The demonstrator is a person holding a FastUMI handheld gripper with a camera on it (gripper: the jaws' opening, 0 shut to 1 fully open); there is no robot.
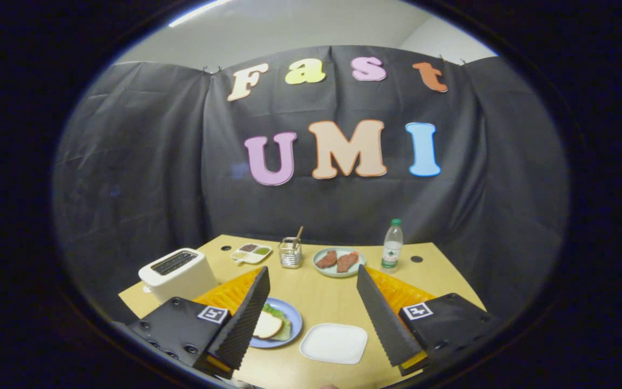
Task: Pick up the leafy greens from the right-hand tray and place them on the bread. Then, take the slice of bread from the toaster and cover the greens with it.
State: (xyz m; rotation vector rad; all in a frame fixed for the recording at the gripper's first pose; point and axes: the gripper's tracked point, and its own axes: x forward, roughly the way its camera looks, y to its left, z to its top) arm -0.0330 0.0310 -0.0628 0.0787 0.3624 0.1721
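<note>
While its two dark ridged fingers [249, 313] stand wide apart with nothing between them, the tool [311, 281] hangs above the near part of the wooden worktop [322, 300]. Just beside the left finger, partly hidden by it, a blue plate [289, 324] carries a slice of bread [268, 325] lying flat on the leafy greens [278, 314], whose frilled green edge shows along the far and right sides of the slice; the slice's long axis runs roughly from the left finger toward the plate's right rim. Between the fingers, nearer the right one, sits an empty white tray [334, 343]. Beyond the left finger stands a white toaster [177, 274], its slot running lengthwise along the top. Farther back are a small sauce dish [251, 253], a mesh utensil holder [290, 253], a pale plate [326, 270] holding two meat slices [338, 261], and a water bottle [392, 244].
</note>
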